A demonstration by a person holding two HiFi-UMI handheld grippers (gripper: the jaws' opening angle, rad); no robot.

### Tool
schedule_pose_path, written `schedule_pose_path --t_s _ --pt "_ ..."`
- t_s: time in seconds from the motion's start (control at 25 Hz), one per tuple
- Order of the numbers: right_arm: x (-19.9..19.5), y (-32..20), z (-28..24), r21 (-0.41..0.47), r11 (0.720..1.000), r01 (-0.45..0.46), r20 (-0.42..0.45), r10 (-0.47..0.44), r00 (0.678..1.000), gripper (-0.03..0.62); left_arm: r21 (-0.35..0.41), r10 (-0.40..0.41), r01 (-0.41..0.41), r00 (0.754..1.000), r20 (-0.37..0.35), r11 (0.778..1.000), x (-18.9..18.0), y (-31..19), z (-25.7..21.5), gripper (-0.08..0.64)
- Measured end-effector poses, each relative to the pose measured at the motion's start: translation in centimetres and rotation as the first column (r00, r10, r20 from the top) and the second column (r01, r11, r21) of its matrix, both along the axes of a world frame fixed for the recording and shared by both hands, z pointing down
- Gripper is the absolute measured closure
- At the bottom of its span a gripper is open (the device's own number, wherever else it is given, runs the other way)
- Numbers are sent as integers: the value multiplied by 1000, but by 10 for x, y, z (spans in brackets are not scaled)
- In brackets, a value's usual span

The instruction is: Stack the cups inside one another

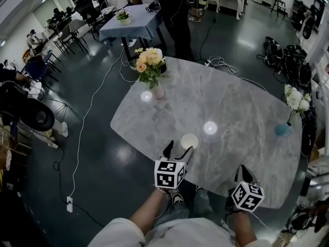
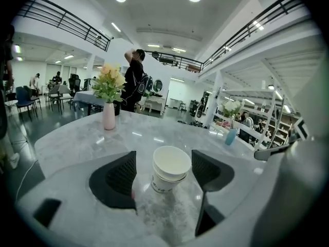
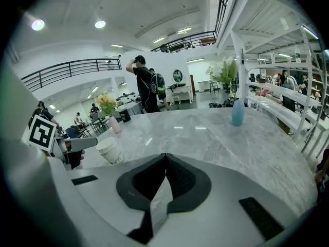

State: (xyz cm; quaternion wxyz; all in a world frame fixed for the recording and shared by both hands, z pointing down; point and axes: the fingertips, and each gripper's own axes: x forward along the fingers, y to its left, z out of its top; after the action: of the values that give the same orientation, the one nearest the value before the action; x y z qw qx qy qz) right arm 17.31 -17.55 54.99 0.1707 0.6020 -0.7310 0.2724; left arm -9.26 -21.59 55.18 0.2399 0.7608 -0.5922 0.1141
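Pink flower vase (image 1: 159, 90) and blue vase (image 1: 281, 129) stand well apart on the marble table (image 1: 231, 102)

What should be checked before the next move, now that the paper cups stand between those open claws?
1. The cups are nested, one inside another: ok.
2. The stack stands upright on the table: ok.
3. The left gripper has its jaws apart, touching neither side of the stack: ok.
4. The right gripper is shut and empty, off to the side: ok.
5. How many cups are in the stack: cannot tell.
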Motion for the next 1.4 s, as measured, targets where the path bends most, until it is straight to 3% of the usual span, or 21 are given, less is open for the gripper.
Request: schedule_pose_path --t_s 0.08,0.16,0.28,0.52,0.72,0.92,1.4 --pt "-3 0 -3 5 1000 10 2 -10 1000 584 5 -32 32 999 -22 999 -7 7 -7 236" --pt "-8 -2 -7 12 1000 23 5 -23 1000 584 11 -66 66 997 -27 998 -15 12 -14 304" --pt "-19 -8 -11 26 998 49 12 -49 999 584 39 -112 112 994 -5 993 -30 20 -24 404" --pt "-43 -19 -24 58 993 106 27 -108 994 584 73 -231 229 973 10 971 -59 38 -40 533" --pt "-62 -15 -28 74 989 129 34 -132 991 584 67 -274 274 962 -10 959 -77 62 -40 551" --pt "-70 0 -34 90 989 116 50 -120 991 584 63 -250 253 967 -53 965 -76 84 -40 551" --pt "-68 48 -43 103 994 45 84 -54 995 584 43 -74 77 995 -73 996 -25 121 -32 551"
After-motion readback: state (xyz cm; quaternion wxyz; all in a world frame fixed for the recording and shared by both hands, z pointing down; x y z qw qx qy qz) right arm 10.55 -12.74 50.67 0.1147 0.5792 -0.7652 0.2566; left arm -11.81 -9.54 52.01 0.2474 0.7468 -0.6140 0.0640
